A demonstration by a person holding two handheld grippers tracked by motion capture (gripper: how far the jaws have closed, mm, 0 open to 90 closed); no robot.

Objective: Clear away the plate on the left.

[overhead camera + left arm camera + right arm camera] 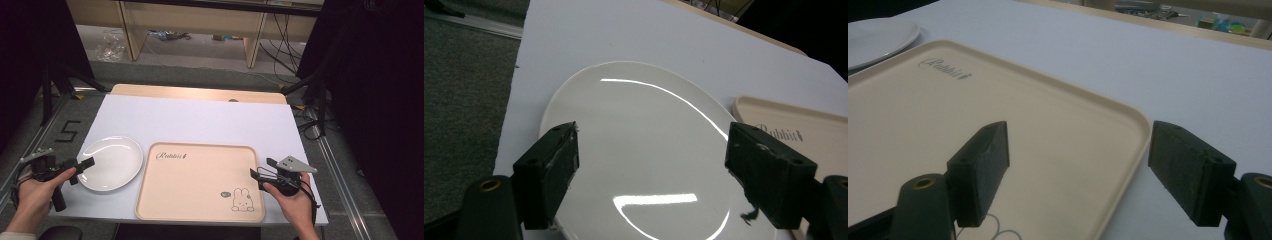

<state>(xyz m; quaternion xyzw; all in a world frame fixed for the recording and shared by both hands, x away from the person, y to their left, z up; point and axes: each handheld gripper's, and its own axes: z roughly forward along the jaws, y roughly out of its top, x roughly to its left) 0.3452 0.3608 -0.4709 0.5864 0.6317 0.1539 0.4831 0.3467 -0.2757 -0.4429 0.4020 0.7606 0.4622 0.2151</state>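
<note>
- White plate (110, 162): round, glossy, shallow, nothing on it; long light glints across its glaze in your left gripper view (639, 150).
- It sits on the white table top (200, 120) near the front-left corner, just left of the tray; from above I can't tell if the rims touch.
- Tray (200, 182): cream/beige, rectangular, rounded corners, raised rim, bare inside. It lies at the front centre of the table, long side toward you.
- Writing: cursive script in the tray's far-left corner (171, 156) reads "Rabbit" in your right gripper view (945, 69); partly cut off in the left gripper view.
- Print: small white rabbit cartoon (242, 199) with a little speech bubble in the tray's near-right corner.
- A dark mark shaped like a "5" (68, 131) on the grey floor left of the table.
- Your left gripper (80, 167): jaws spread wide, holding nothing, over the plate's left edge; the plate shows between them (651, 172).
- Your right gripper (256, 176): jaws also spread wide and empty, at the tray's right rim; one jaw is over the tray, the other over bare table (1078, 170).
- Grey three-cornered plate (292, 163) sits on top of the right gripper.
</note>
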